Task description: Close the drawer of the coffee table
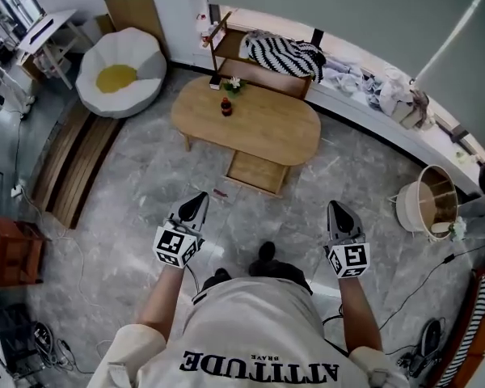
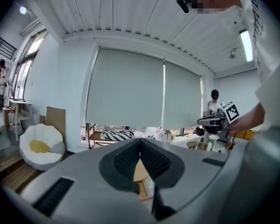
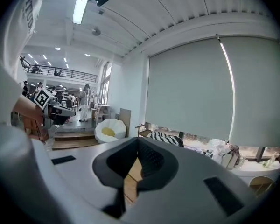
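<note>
There is one coffee table [image 1: 250, 124] with one drawer [image 1: 259, 172]. Its tabletop carries one dark bottle [image 1: 226, 107] and what looks like one small potted plant [image 1: 234, 84]. There are two grippers: the left gripper [image 1: 199, 199] and the right gripper [image 1: 335, 207]. Around them are one white shell-shaped chair [image 1: 121, 75], one striped blanket [image 1: 283, 55] and one round basket [image 1: 428, 200].

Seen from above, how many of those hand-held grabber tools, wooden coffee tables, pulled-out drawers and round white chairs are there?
grippers: 2, the left gripper and the right gripper
coffee table: 1
drawer, pulled out: 1
white chair with a yellow cushion: 1
Total: 5
</note>
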Motion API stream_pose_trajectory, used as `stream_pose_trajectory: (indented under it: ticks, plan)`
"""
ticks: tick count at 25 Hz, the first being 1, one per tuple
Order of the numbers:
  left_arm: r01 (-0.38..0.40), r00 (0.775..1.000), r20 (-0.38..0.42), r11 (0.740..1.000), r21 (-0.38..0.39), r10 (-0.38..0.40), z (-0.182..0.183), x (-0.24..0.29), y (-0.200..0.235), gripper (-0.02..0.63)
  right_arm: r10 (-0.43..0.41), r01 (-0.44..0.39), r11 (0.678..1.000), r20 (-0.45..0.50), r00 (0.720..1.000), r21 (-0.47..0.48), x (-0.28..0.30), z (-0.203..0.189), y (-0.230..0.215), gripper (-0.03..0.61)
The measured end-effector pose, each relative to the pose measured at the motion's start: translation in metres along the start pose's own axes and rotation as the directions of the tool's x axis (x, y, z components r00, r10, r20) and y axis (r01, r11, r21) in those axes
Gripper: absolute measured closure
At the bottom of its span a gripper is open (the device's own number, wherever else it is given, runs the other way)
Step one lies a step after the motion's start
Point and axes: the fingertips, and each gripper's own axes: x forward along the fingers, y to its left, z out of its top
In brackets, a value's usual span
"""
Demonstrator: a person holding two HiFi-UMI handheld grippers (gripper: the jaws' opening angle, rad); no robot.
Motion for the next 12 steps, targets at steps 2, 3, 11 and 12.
stream_pose_trajectory:
  ticks: [2,3,11,12]
  plan:
    - [-0.023,1.0,-0.005,1.0,-0.011,0.022,-0.001,0.01,-0.002,0.592,0.019,-0.019,1.0,-0.004,1.0,0.005,0.01,-0.002,-0.01,0.56]
    - [-0.035,0.999,-0.008,0.999,-0.014,0.035,-0.001,0.015,-0.003,0.592,0.027,-0.027,1.0,-0.005,1.0,0.009,0.014,-0.004,-0.016,0.56]
    - [-0.112,0.993,-0.051,0.993,-0.032,0.11,-0.014,0.051,-0.004,0.592,0.081,-0.081,0.996,-0.008,0.997,0.038,0.053,-0.019,-0.041,0.56]
    - [-0.117,0.992,-0.055,0.992,-0.038,0.115,-0.015,0.056,-0.004,0.592,0.092,-0.091,0.995,-0.01,0.996,0.043,0.058,-0.022,-0.043,0.56]
